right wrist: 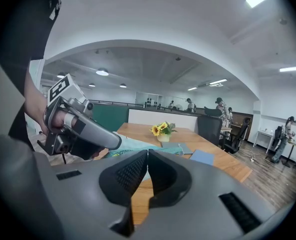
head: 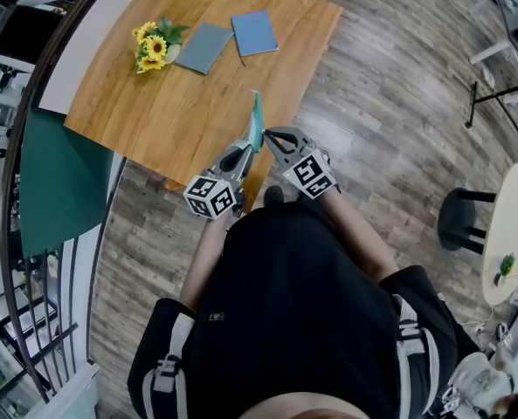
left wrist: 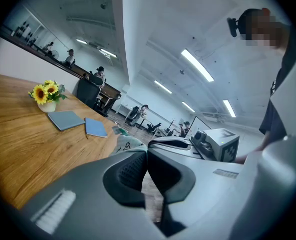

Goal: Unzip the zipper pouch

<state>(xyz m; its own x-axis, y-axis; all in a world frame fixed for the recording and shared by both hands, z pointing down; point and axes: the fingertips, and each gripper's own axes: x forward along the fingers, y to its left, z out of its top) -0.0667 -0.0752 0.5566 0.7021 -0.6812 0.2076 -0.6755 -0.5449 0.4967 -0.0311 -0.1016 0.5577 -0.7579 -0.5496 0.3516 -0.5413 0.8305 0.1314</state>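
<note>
The zipper pouch (head: 257,120), pale teal, stands on edge in the air over the near corner of the wooden table (head: 154,120). My left gripper (head: 249,146) is shut on its lower end. My right gripper (head: 267,134) is shut against the same end from the right side. In the left gripper view the pouch (left wrist: 124,145) shows just past the closed jaw tips (left wrist: 147,152), with the right gripper (left wrist: 173,143) alongside. In the right gripper view the pouch (right wrist: 138,145) lies behind my closed jaws (right wrist: 147,153), and the left gripper (right wrist: 80,129) pinches its left end. The zipper pull is hidden.
On the table's far side sit a pot of sunflowers (head: 153,49), a grey notebook (head: 203,47) and a blue notebook (head: 254,32). A green partition (head: 58,182) stands left of the table. A black stool (head: 462,216) and a round table (head: 514,230) stand at the right.
</note>
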